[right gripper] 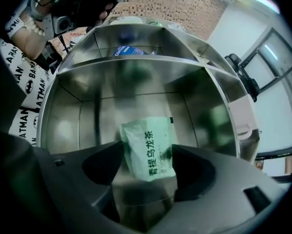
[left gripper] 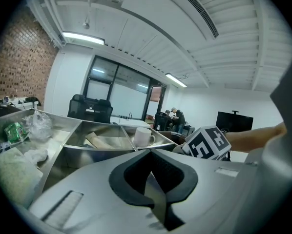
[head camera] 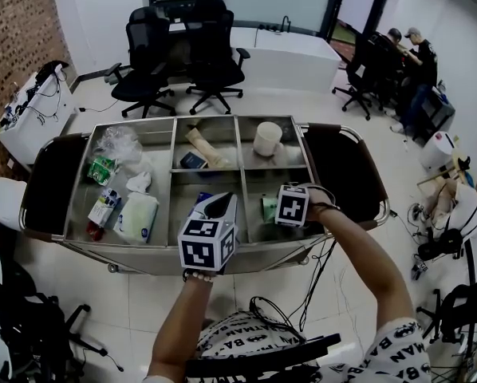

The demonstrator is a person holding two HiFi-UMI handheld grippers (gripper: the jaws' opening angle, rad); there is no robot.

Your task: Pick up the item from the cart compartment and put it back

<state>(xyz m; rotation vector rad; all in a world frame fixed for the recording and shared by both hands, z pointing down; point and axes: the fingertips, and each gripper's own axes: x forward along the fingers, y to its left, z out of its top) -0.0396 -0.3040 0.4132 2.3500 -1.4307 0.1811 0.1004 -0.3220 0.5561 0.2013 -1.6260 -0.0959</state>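
A pale green tea packet [right gripper: 148,147] stands tilted in the cart's front right compartment [right gripper: 87,116], also seen from the head camera as a green patch [head camera: 269,208]. My right gripper [right gripper: 148,179] reaches down into that compartment with its jaws spread to either side of the packet, open and not pressing it. In the head view the right gripper [head camera: 280,211] sits below its marker cube. My left gripper [head camera: 217,207] hovers over the front middle compartment, shut with nothing held; its own view shows the left gripper [left gripper: 153,179] with jaws together.
The steel cart [head camera: 238,174] has several compartments. A white mug [head camera: 266,139] is at the back right, a beige roll [head camera: 205,146] and blue packet [head camera: 193,160] at the back middle, and a wipes pack [head camera: 137,216] and plastic bag [head camera: 117,142] on the left. Office chairs [head camera: 183,46] stand beyond.
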